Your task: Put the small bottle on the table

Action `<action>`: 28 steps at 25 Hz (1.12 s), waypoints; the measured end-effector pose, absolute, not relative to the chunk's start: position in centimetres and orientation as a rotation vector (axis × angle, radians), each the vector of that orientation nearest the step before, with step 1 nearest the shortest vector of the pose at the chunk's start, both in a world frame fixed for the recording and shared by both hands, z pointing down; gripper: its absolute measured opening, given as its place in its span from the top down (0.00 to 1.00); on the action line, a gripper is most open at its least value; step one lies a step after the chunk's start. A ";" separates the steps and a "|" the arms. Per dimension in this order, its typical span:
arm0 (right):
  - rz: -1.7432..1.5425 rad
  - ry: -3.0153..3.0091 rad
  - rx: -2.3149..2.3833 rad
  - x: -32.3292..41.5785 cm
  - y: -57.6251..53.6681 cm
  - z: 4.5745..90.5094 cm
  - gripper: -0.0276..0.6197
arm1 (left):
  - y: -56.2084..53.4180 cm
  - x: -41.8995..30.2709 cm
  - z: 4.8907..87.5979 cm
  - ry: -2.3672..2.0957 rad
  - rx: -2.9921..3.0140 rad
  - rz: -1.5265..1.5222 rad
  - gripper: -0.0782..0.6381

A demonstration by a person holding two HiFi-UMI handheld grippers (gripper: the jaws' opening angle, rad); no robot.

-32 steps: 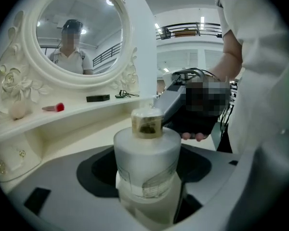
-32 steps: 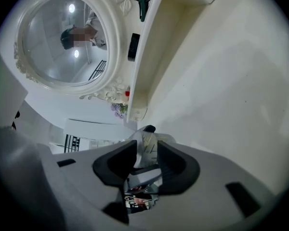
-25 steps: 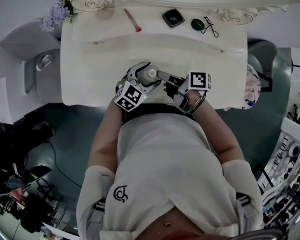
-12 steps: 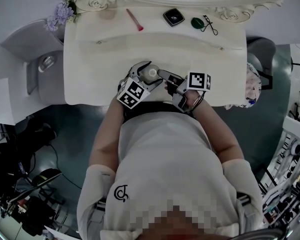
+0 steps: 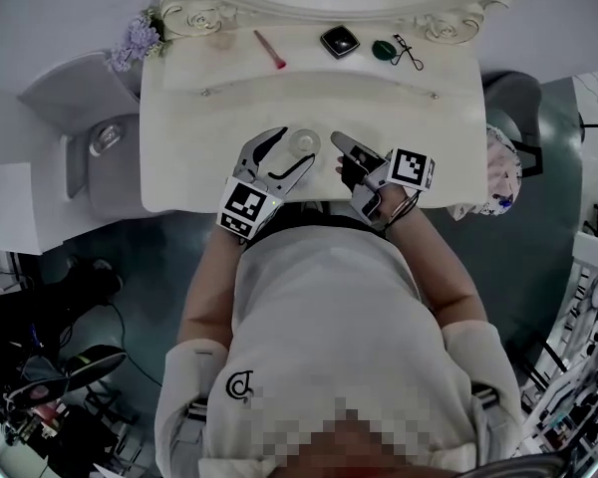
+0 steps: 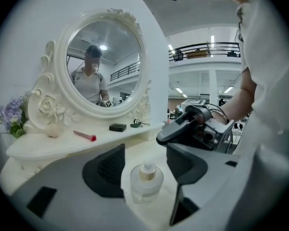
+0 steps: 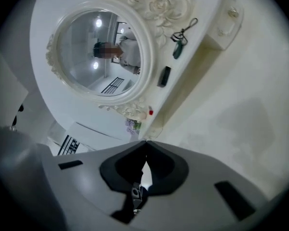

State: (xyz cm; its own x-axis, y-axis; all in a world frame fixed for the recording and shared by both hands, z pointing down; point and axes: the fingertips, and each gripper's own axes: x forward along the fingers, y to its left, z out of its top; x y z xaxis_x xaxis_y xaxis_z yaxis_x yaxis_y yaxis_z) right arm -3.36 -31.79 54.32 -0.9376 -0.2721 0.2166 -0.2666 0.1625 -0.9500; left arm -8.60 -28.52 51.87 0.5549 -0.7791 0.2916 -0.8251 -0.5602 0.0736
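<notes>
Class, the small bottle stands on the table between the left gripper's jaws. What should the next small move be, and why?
Probably draw the left gripper straight back, clear of the small bottle. The bottle stands upright on the table between jaws that are closing a little, yet they do not seem to touch it, so it looks set down.

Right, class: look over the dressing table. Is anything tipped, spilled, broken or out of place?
Nothing stands out. The small bottle stands upright on the table, with no spill around it. On the back shelf the pink brush, black compact and green item lie flat and apart.
</notes>
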 end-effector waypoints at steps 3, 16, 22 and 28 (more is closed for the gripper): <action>-1.792 2.430 -0.453 -3.8 -31.5 50.1 0.95 | -28.3 -9.5 49.6 -1.456 2.603 0.356 0.66; -0.635 2.919 -0.776 -1.1 -33.5 39.9 0.95 | -29.6 -11.8 39.5 -1.827 2.602 0.296 0.87; -0.027 2.979 -0.978 0.5 -34.8 38.2 0.95 | -30.1 -12.8 38.6 -1.921 2.577 0.291 0.87; 0.177 2.962 -1.041 1.5 -35.2 37.7 0.95 | -30.4 -13.1 38.3 -1.958 2.546 0.280 0.87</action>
